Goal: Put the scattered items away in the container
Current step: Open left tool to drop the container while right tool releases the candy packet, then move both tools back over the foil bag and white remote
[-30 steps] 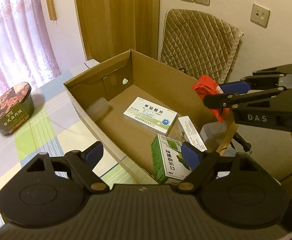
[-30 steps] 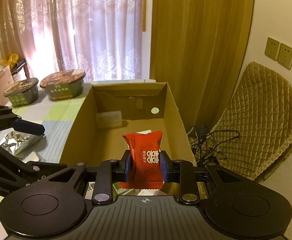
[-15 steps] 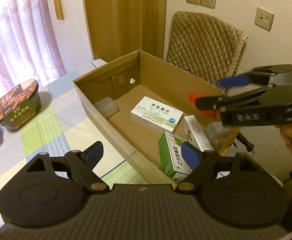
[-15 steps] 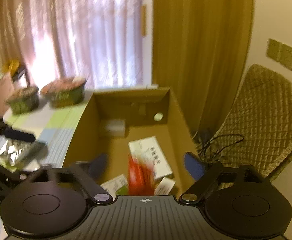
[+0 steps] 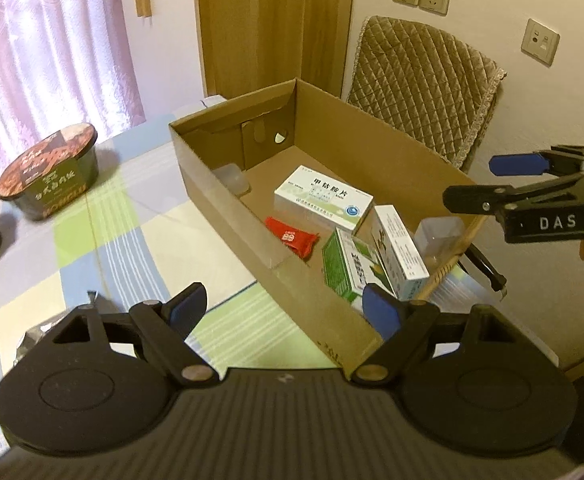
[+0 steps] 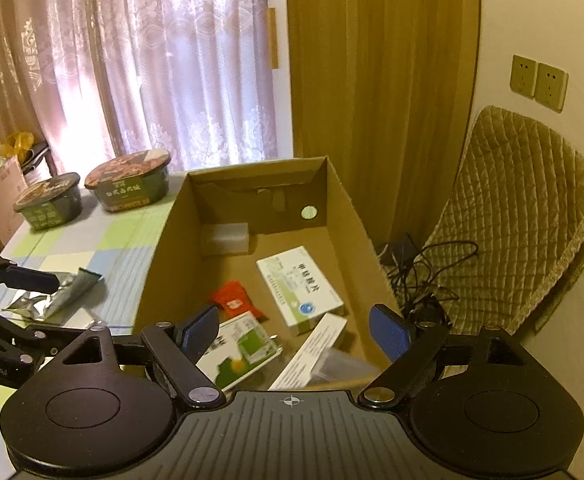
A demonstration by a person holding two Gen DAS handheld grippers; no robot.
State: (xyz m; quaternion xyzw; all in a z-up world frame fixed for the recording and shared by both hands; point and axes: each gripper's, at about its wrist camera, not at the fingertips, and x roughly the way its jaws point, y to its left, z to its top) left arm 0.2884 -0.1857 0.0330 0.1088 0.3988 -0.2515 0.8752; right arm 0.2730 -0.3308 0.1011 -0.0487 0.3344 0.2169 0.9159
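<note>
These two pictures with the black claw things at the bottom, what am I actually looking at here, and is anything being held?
Those claws are hand-held grippers, one in each of a person's hands, each with a camera looking along its fingers. One picture comes from the left gripper, the other from the right gripper. Both stand open and hold nothing. Ahead is a cardboard box on a checked tablecloth. In the box lie a red snack packet, a white medicine box and a green and white box. Outside it, on the cloth, are two noodle bowls and a silver wrapper.
</note>
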